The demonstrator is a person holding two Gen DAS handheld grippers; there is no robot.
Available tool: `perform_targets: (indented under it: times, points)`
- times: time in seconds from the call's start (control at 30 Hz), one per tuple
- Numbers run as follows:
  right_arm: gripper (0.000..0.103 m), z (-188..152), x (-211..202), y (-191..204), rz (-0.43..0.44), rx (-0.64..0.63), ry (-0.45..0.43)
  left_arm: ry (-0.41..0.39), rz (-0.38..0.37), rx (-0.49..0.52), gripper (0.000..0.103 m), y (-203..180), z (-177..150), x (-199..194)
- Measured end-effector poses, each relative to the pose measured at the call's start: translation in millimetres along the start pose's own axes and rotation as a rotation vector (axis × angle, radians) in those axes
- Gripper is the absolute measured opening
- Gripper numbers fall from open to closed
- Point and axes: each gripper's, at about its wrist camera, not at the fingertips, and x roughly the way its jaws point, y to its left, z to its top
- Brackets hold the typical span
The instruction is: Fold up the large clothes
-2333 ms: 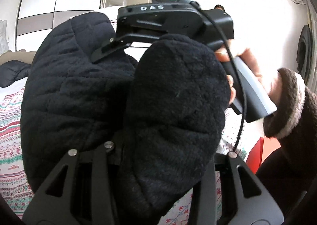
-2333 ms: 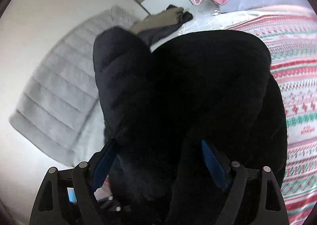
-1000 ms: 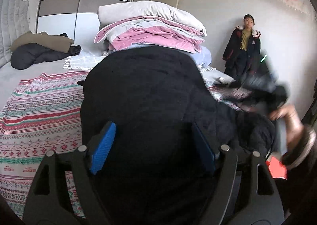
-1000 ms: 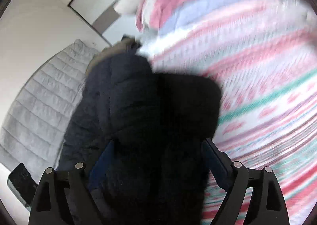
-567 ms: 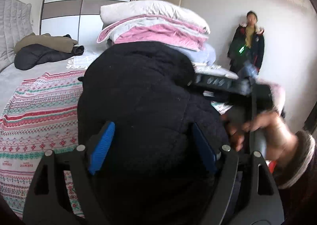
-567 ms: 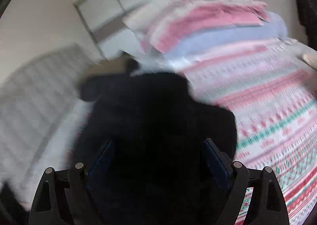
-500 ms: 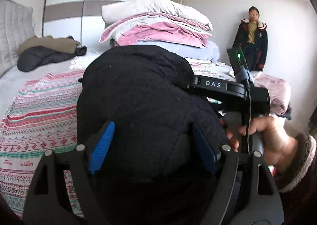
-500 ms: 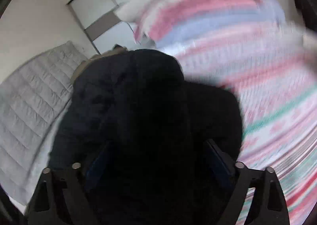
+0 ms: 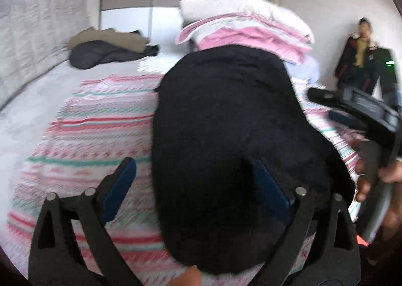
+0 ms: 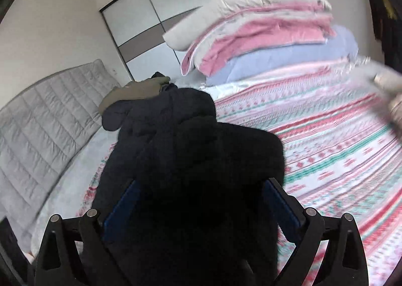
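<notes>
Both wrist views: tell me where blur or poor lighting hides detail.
Left wrist view: motion blur smears the bedspread and the right gripper; the black coat is a nearly featureless dark mass. Right wrist view: blur is strongest at the right edge of the bedspread; the coat is underexposed near the fingers, its quilting showing only farther up.
</notes>
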Motion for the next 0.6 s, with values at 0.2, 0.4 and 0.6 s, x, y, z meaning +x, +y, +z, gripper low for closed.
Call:
perform_targets:
  times: [0.2,0.4,0.6]
  points:
    - [0.101,-36,-72,19,-0.078,-0.093,-0.006,0.113,0.091,-0.054,0.099,0,-23,-29]
    - [0.101,-86,-106,36,-0.194,-0.162,0.041,0.167,0.184,-0.069,0.099,0,-58,-52]
    - [0.101,-130,-113,48,-0.262,-0.208,0.101,0.18,0.185,-0.087,0.099,-5,-82,-65]
